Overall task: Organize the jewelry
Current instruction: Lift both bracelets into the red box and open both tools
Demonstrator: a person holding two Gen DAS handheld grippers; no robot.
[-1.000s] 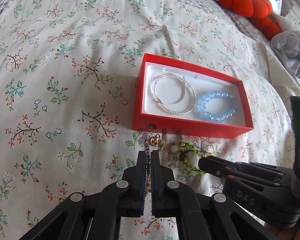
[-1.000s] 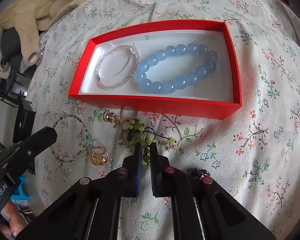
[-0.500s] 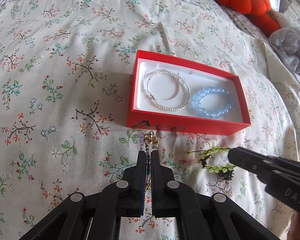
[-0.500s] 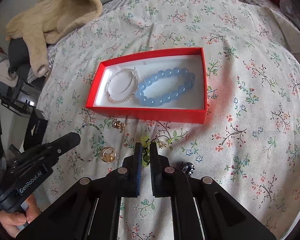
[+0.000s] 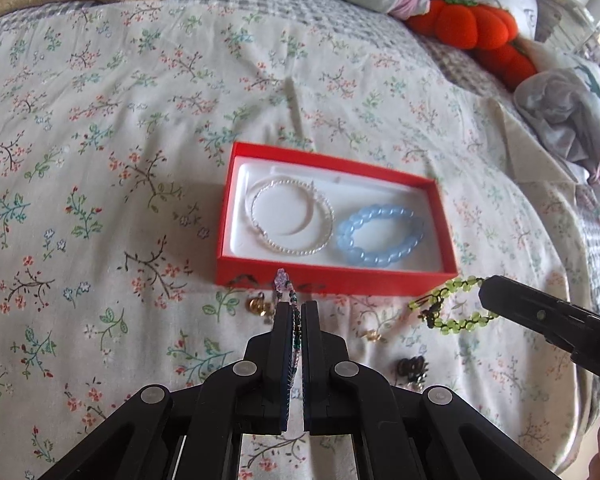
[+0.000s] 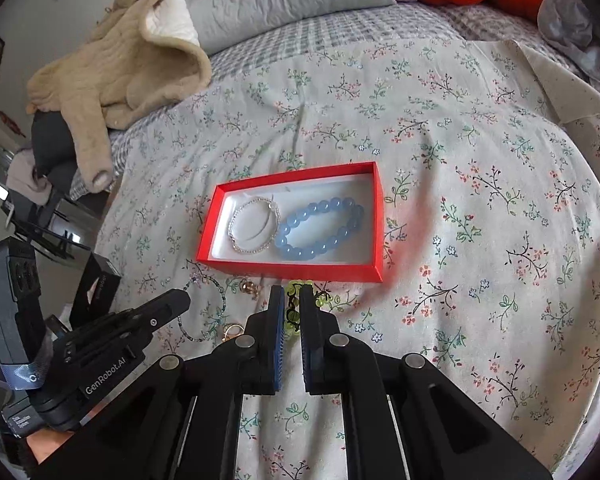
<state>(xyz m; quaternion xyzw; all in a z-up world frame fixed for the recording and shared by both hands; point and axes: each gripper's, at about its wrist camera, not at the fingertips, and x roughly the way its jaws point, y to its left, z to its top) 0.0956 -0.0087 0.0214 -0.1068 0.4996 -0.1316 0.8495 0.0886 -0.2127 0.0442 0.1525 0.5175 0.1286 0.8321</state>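
Note:
A red jewelry box (image 5: pixel 332 282) (image 6: pixel 288 270) lies on the floral bedspread, holding a pearl bracelet (image 5: pixel 292 218) (image 6: pixel 254 226) and a blue bead bracelet (image 5: pixel 380 236) (image 6: pixel 320 228). My left gripper (image 5: pixel 296 310) (image 6: pixel 182 300) is shut on a thin multicolour beaded strand (image 5: pixel 286 290) (image 6: pixel 204 308), lifted in front of the box. My right gripper (image 6: pixel 291 298) (image 5: pixel 486 288) is shut on a green bead bracelet (image 5: pixel 456 308) (image 6: pixel 294 304), held above the bed right of the left gripper.
Gold earrings (image 5: pixel 258 306) (image 6: pixel 248 288) and a dark trinket (image 5: pixel 412 368) lie on the bedspread before the box. A beige blanket (image 6: pixel 120 64), pillows, an orange plush (image 5: pixel 476 28) and crumpled clothes (image 5: pixel 564 116) sit at the far edges.
Both grippers have risen and pulled back from the bed, lifting the green bracelet and the beaded strand off the cover. The box looks smaller and farther.

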